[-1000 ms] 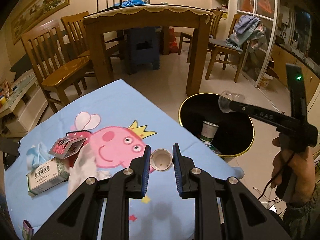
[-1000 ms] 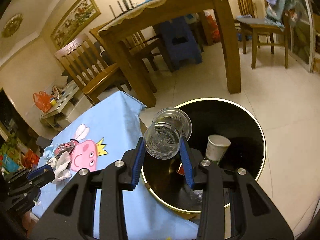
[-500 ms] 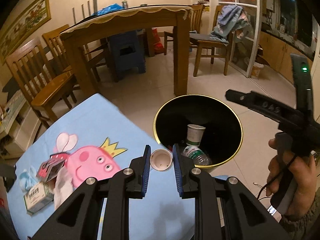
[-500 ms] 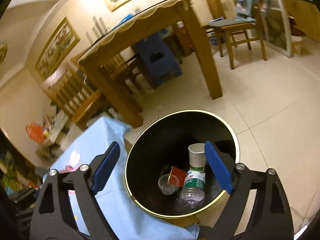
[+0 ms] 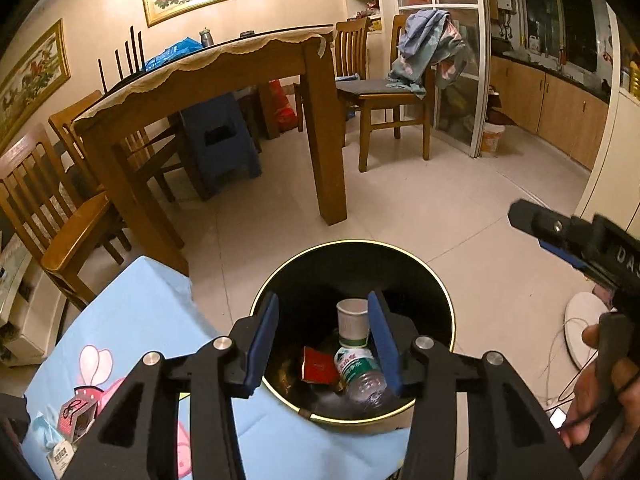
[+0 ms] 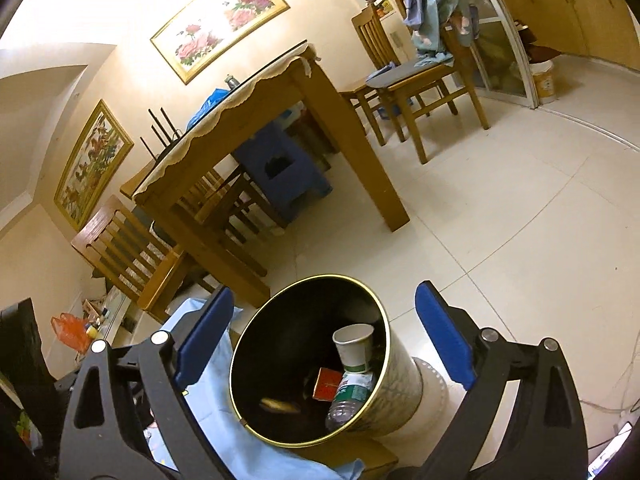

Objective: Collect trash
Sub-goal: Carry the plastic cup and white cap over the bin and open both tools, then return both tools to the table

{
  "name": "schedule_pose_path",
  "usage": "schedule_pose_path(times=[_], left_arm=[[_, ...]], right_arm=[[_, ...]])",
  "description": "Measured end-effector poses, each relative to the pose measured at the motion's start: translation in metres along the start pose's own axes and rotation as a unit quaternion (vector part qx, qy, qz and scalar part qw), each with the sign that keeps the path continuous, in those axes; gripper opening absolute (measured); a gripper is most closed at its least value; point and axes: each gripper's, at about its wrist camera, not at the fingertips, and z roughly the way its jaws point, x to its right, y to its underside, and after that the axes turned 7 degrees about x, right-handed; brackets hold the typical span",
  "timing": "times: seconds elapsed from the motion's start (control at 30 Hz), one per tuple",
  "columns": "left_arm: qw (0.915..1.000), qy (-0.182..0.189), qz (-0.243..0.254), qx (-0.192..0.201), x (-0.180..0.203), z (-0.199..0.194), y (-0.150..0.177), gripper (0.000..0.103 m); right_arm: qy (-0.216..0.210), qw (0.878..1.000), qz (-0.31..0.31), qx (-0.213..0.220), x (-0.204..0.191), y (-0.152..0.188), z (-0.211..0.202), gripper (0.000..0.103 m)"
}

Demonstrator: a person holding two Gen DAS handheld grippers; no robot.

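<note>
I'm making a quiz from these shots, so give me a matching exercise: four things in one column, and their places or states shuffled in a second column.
Things:
1. paper cup
2. red box
3. clothes
4. stool

Places:
A. draped over a chair
B. under the wooden table
C. in the bin, mouth up
D. in the bin, beside the bottle

Pairs: 1-C, 2-D, 3-A, 4-B

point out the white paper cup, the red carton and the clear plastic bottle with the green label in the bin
white paper cup [image 5: 352,320], left wrist view, on its side wall
red carton [image 5: 319,365], left wrist view, on its flat red face
clear plastic bottle with the green label [image 6: 351,387], right wrist view, on the green label
</note>
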Motion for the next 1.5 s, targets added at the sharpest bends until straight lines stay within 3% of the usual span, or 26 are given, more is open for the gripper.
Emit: schedule_pose_path(times=[0.27,0.47,0.6,0.7,0.87,1.1,1.27,1.37,1.43,1.5], left_arm=[[0.9999,-0.012,-0.008,-0.004,-0.009,-0.01,0.007,0.047],[0.9991,-0.039,-0.019,0.007,-0.025,-0.047,0.024,0.073],[0.9952,-0.092,-0.023,0.022,-0.049,-0.086,0.05,0.095],[0.9901,-0.131,-0.047,0.019,-0.076,-0.111,0.07,0.096],[0.9709,-0.211,-0.113,0.013,-0.142,-0.165,0.112,0.096],[0.9219,-0.334,-0.197,0.001,-0.245,-0.249,0.185,0.096],[0.8962,-0.381,-0.228,0.003,-0.286,-0.289,0.217,0.096],[0.8878,-0.389,-0.245,0.005,-0.305,-0.306,0.233,0.096],[0.8836,-0.391,-0.257,0.009,-0.312,-0.314,0.243,0.096],[0.8821,-0.389,-0.266,0.011,-0.318,-0.321,0.255,0.096]], right_arm=[[-0.012,1.0,-0.009,-0.017,-0.014,0.005,0.002,0.092],[-0.005,0.995,-0.089,-0.037,-0.064,0.018,0.001,0.094],[-0.001,0.983,-0.18,-0.038,-0.116,0.036,-0.009,0.098],[-0.018,0.974,-0.22,-0.042,-0.151,0.053,-0.016,0.098],[-0.057,0.951,-0.298,-0.053,-0.219,0.087,-0.025,0.098],[-0.086,0.922,-0.373,-0.056,-0.299,0.136,-0.039,0.098],[-0.098,0.908,-0.402,-0.065,-0.335,0.161,-0.037,0.098],[-0.15,0.889,-0.417,-0.117,-0.355,0.183,-0.015,0.098],[-0.198,0.869,-0.423,-0.161,-0.364,0.202,0.003,0.092],[-0.205,0.849,-0.446,-0.196,-0.375,0.224,0.022,0.071]])
